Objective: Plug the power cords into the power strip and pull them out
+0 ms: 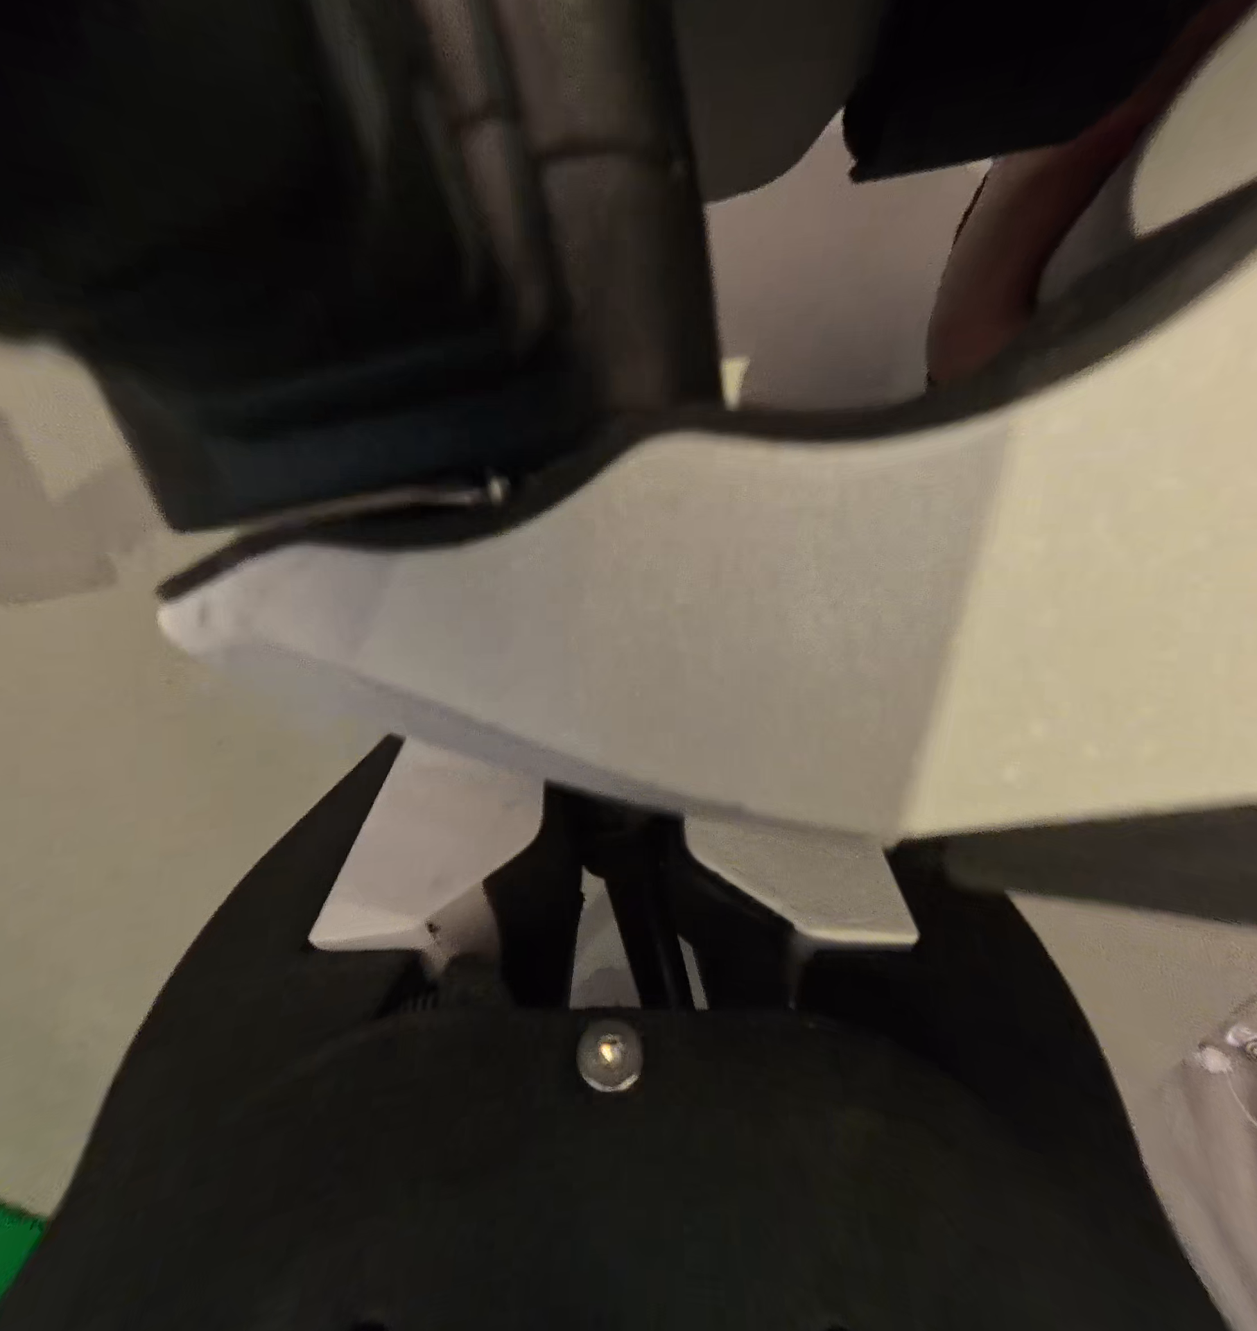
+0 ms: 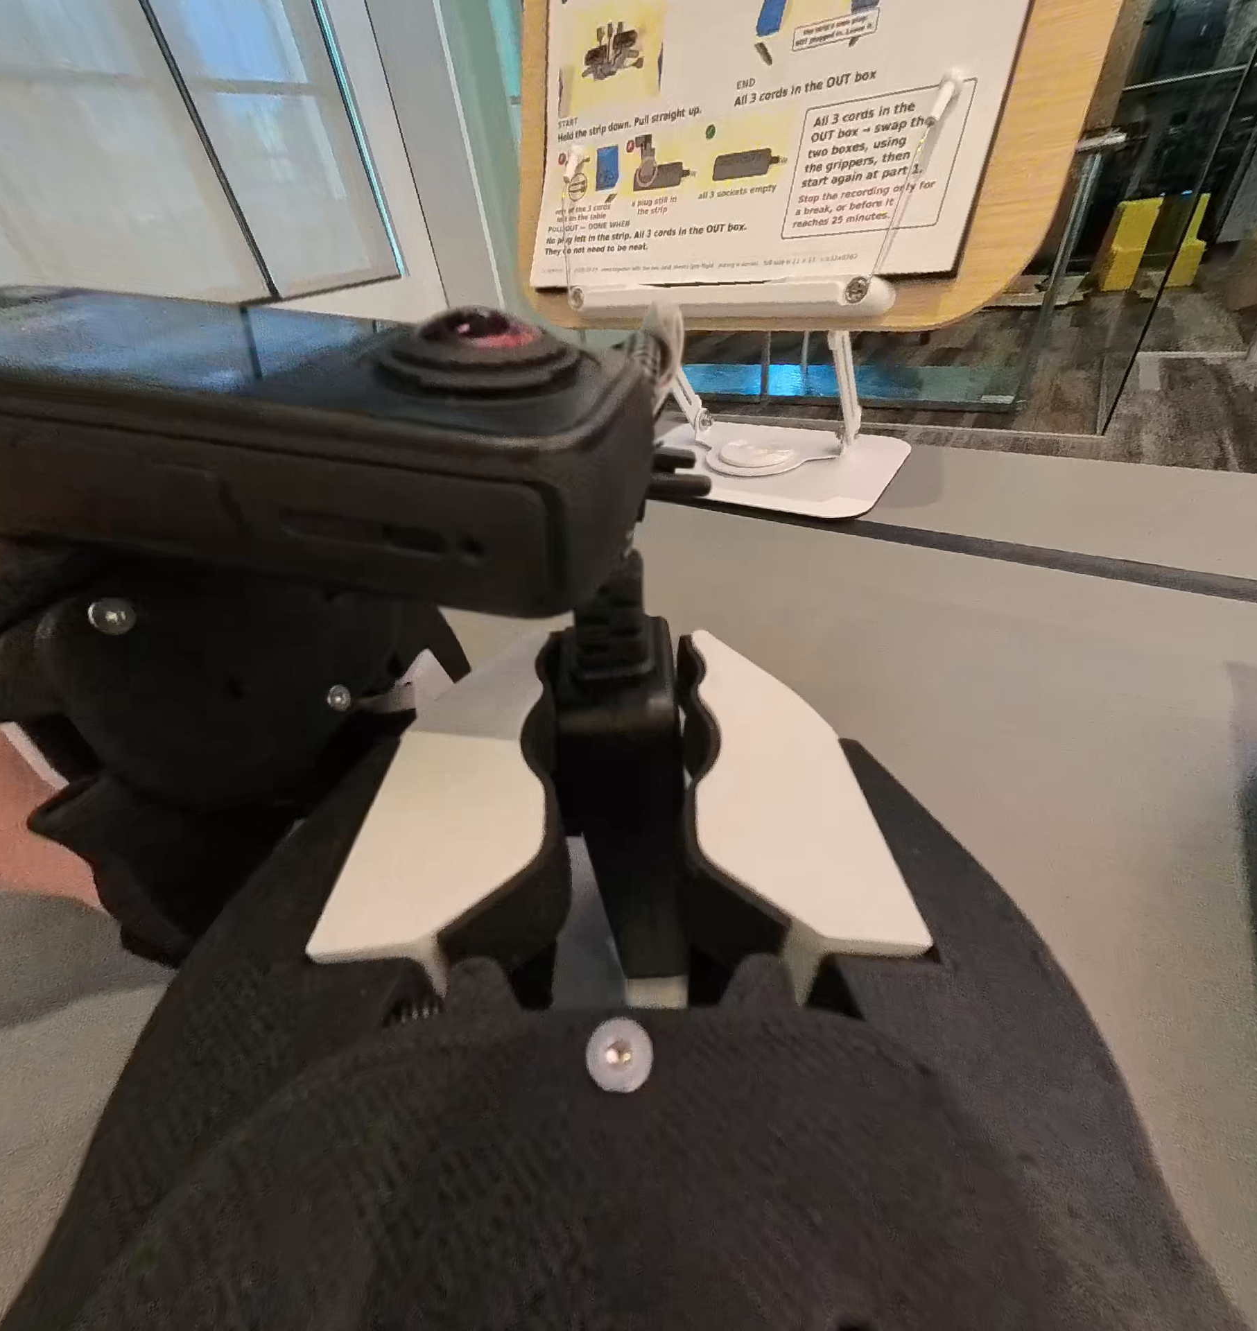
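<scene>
R gripper (image 2: 614, 785) clamps black plug (image 2: 614, 749) w/ L gripper (image 2: 200, 504) crowding it, L's state unclear; collision could knock plug askew.

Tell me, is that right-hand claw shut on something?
Shut: the right gripper clamps a black plug, both white fingers pressed against its sides.

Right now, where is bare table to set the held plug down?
Bare grey table lies right of the right gripper, between the white stand base and a dark patch at the right edge. Left is crowded by the other gripper's camera.
</scene>
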Demonstrator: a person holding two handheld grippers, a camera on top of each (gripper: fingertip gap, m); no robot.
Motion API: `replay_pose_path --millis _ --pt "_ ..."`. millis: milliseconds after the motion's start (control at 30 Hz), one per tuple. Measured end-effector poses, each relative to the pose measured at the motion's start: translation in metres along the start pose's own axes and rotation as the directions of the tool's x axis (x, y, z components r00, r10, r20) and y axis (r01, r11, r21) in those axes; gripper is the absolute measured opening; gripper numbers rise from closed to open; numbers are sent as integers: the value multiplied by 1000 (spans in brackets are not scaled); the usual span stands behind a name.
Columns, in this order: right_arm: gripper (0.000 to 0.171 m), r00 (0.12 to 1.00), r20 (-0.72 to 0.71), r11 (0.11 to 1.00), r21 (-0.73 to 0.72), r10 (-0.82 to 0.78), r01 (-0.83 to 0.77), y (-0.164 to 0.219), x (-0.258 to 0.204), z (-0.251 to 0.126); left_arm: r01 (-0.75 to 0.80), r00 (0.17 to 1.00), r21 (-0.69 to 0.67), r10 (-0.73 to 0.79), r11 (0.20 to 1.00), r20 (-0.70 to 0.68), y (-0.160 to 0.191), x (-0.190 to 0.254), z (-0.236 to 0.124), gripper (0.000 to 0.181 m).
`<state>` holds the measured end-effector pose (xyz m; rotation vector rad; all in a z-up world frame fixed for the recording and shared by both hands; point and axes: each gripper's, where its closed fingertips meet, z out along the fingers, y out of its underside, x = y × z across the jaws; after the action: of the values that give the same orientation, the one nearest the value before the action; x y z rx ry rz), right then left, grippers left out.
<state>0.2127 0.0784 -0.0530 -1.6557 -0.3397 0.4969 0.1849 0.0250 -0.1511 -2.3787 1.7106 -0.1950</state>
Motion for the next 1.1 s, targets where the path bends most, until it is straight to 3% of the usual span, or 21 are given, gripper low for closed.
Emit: replay_pose_path --millis 33,633,733,800,867,967,1100 --pt "30 1000 8 1000 3 14 -14 0 0 1 20 1000 32 -19 999 -20 -2 2 0 24" --pt "30 992 124 1000 10 -25 24 -1 -9 17 108 992 126 -115 986 52 1 -12 -5 23" --pt "30 976 209 997 -22 -63 69 1 -21 15 109 994 160 -104 981 -35 4 -2 -8 24" --pt "31 968 244 998 -10 -55 59 1 -28 12 75 996 163 -67 984 -51 8 1 -8 27" --pt "35 961 272 998 -10 55 -54 -2 -30 12 32 999 158 -29 987 -22 8 -3 -7 28" --pt "35 965 231 992 8 121 -126 -1 -24 14 23 999 115 -19 993 -41 8 -6 -7 28" --pt "32 986 166 1000 -18 23 -21 1 -21 13 31 997 143 -20 989 -75 -1 -8 -20 38"
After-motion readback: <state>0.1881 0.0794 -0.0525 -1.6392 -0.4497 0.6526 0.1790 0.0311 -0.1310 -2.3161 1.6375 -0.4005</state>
